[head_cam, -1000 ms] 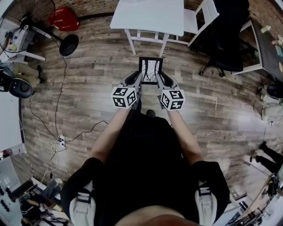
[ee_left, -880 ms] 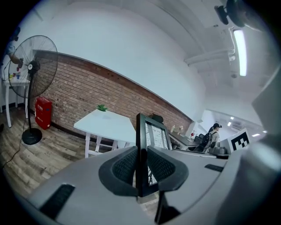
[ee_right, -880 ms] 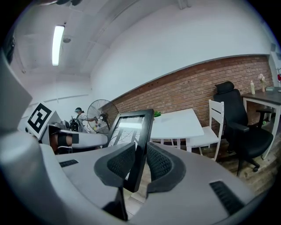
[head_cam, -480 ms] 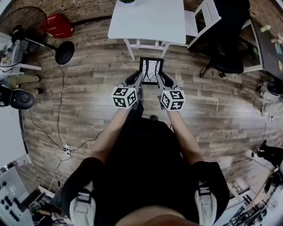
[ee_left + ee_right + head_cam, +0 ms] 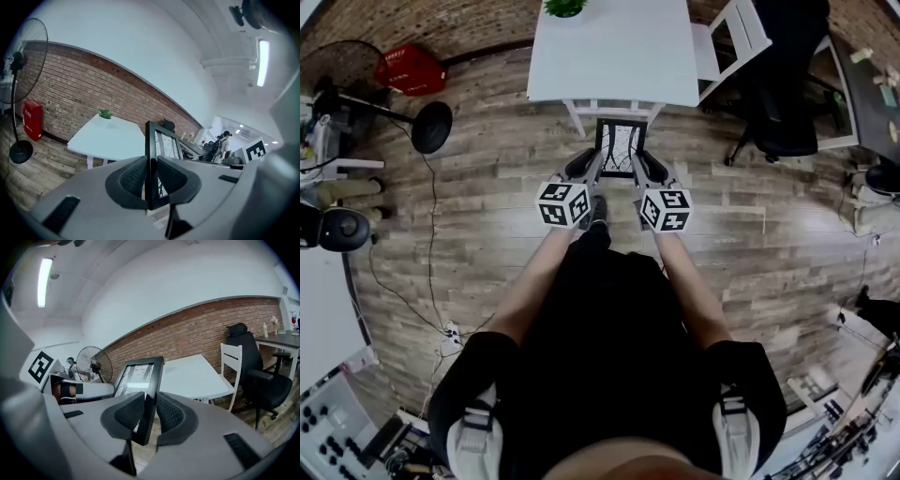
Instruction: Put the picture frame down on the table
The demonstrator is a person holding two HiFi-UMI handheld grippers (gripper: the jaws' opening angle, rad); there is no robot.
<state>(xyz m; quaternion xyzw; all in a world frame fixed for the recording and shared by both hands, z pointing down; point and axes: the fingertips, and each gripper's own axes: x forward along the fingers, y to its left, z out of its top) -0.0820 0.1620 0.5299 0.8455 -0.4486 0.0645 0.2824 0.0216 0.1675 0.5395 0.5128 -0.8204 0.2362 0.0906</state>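
White table (image 5: pixel 609 52), brick wall (image 5: pixel 70 89); picture frame (image 5: pixel 620 147) clamped in jaws of left gripper (image 5: pixel 596 166) and right gripper (image 5: pixel 639 166)

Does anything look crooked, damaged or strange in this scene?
Nothing stands out. The black rectangular picture frame is held upright, the left gripper and right gripper each shut on one side edge. The white table looks intact.

so the rig: left tongs (image 5: pixel 599 157) and right tongs (image 5: pixel 635 157) are both matte grey plastic shells with rounded edges. each carries a cube (image 5: pixel 563 204) around mid-frame, covered in black and white square markers. the jaws' inner faces have black pads (image 5: pixel 132 177) with a fine ribbed grid. the person's in a black short-sleeved top (image 5: pixel 609 319), with light grey shoulder straps (image 5: pixel 473 436) and dark buckles in the bottom corners.
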